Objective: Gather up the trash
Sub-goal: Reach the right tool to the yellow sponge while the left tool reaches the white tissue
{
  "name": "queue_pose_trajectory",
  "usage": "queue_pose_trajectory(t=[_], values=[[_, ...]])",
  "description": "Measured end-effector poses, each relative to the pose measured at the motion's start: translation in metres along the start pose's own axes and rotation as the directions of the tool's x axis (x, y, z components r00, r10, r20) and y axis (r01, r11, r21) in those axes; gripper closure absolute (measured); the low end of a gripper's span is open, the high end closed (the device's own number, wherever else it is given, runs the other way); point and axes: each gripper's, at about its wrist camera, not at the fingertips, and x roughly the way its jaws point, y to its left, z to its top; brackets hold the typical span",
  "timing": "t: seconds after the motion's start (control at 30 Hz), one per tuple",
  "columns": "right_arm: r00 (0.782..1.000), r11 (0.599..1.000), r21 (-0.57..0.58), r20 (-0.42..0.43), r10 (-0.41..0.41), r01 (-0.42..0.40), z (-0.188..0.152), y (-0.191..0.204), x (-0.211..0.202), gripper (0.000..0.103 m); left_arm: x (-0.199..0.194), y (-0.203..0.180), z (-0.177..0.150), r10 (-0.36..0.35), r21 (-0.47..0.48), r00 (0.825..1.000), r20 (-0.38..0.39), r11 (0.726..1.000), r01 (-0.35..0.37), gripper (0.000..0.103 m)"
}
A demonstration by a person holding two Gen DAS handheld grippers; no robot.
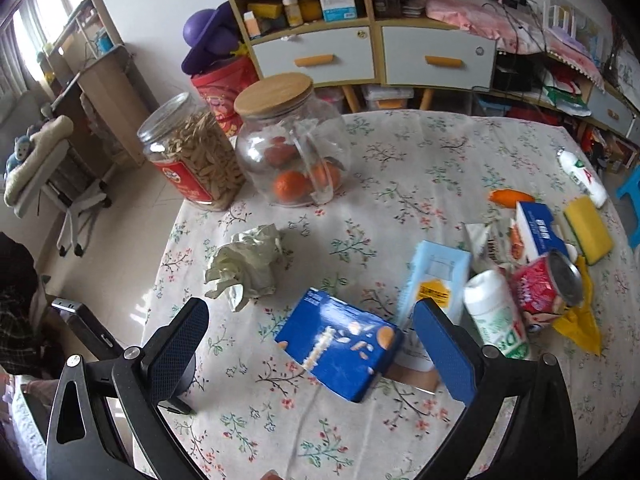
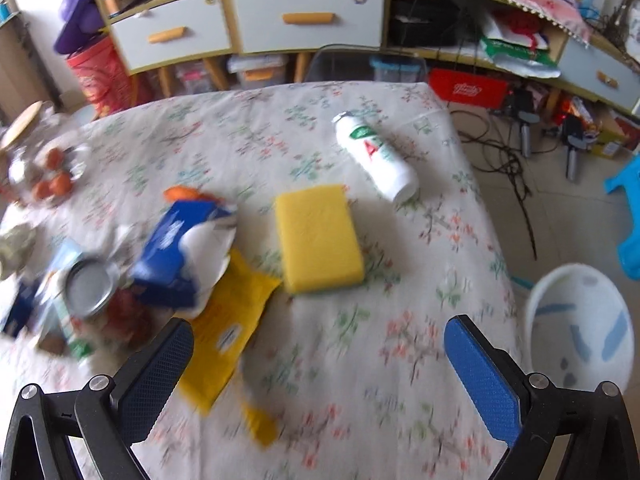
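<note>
My left gripper point(image 1: 312, 320) is open and empty above the floral table, with a blue snack box point(image 1: 340, 344) lying between its fingers. A crumpled pale wrapper point(image 1: 244, 264) lies to its left. To the right sits a pile: a light blue carton point(image 1: 438, 280), a white bottle point(image 1: 496, 316), a red can point(image 1: 548, 280) and a yellow wrapper point(image 1: 580, 324). My right gripper point(image 2: 320, 344) is open and empty above the table. Ahead of it lie a yellow sponge point(image 2: 318, 238), a white bottle point(image 2: 376, 156), a yellow wrapper point(image 2: 228, 320), a blue-white packet point(image 2: 180, 252) and the can point(image 2: 90, 288).
Two glass jars point(image 1: 288, 140) stand at the table's far left, one with oranges, one with seeds point(image 1: 192, 152). A white bin point(image 2: 580, 324) stands on the floor off the table's right edge. Shelves with drawers point(image 1: 372, 52) and floor clutter lie behind the table.
</note>
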Motion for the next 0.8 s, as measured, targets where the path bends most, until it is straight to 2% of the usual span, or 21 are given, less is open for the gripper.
queue_pose_trajectory(t=[0.2,0.33,0.47,0.6,0.67,0.8], values=[[0.996,0.999,0.045,-0.082,0.029,-0.025,0.015,-0.014,0.042,0.0,0.051,0.041,0.02,-0.058,-0.142,0.994,-0.096,0.989,0.044,0.0],[0.989,0.992,0.114,-0.125,0.074,-0.059,0.025,-0.024,0.067,0.0,0.08,0.064,0.023,-0.15,-0.272,0.976,-0.156,0.957,0.103,0.001],[0.981,0.982,0.169,-0.154,0.114,-0.088,0.029,-0.027,0.084,0.0,0.1,0.078,0.021,-0.212,-0.366,0.965,-0.157,0.92,0.142,0.004],[0.974,0.975,0.197,-0.18,0.138,-0.102,0.031,-0.023,0.095,0.0,0.117,0.095,0.016,-0.3,-0.481,0.947,-0.119,0.851,0.209,0.016],[0.971,0.973,0.2,-0.183,0.153,-0.116,0.031,-0.018,0.099,0.001,0.123,0.1,0.012,-0.317,-0.519,0.943,-0.101,0.825,0.222,0.021],[0.969,0.974,0.195,-0.194,0.154,-0.116,0.03,-0.013,0.108,0.006,0.12,0.105,0.009,-0.306,-0.523,0.949,-0.079,0.823,0.222,0.037]])
